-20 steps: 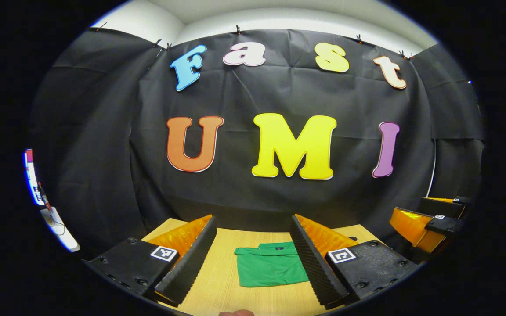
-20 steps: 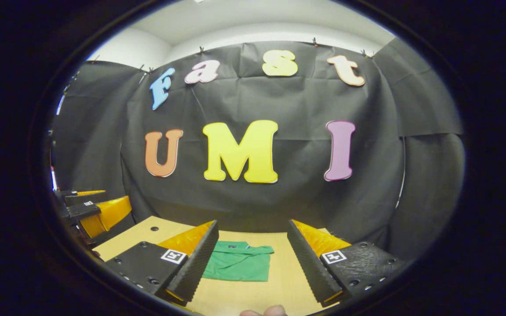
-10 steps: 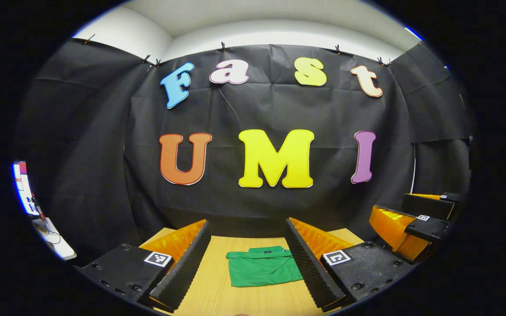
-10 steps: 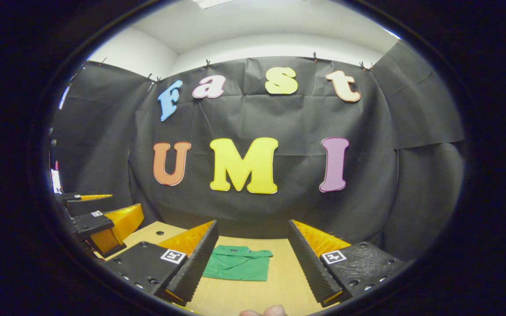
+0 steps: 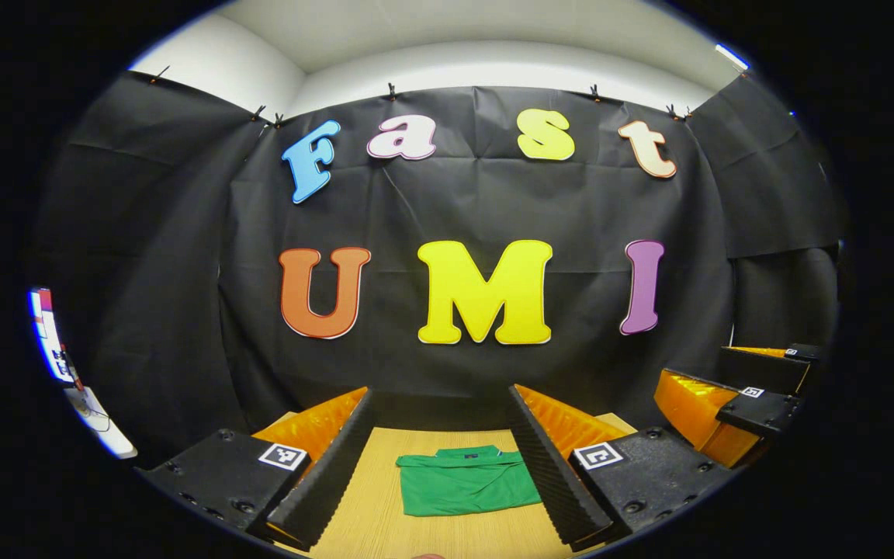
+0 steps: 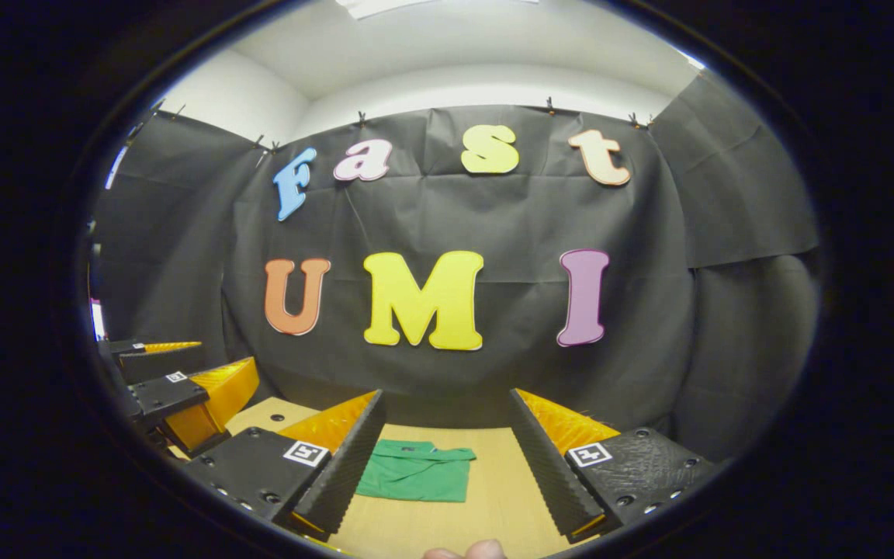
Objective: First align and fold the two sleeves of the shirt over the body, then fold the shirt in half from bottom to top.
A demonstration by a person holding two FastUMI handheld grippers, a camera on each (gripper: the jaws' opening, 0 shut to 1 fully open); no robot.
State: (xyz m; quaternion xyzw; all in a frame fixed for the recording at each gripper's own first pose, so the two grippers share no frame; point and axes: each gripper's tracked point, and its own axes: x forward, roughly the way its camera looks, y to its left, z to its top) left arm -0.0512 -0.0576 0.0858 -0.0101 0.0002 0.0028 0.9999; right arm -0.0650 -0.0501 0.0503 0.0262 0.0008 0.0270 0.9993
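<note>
In the left gripper view, the left gripper (image 5: 441,466) sits at the bottom of the frame with its two fingers spread wide apart, nothing between them but air and the pale wooden table (image 5: 447,536) beyond. The green shirt (image 5: 466,491) lies flat on that table in the lower centre, seen through the gap between the fingers, already folded into a compact rectangle with the collar at its far edge; the gripper is clear of it. At the lower right edge of this view the right gripper (image 5: 757,392) shows from the side, held off past the table's corner, its jaws also parted. At the far left edge there is a bright strip of something like a screen (image 5: 47,334) with a white cable below it, too blurred to read. In the right gripper view, the right gripper (image 6: 447,458) spans the bottom of the frame, fingers wide open and empty, and the shirt (image 6: 414,480) lies lower centre, tucked just beside the inner edge of the left-hand finger. The left gripper (image 6: 183,388) appears at the lower left, open as well, above the table's corner. A fingertip (image 6: 466,550) peeks in at the very bottom. Each finger carries a small square black-and-white marker; no legible writing on the shirt.
</note>
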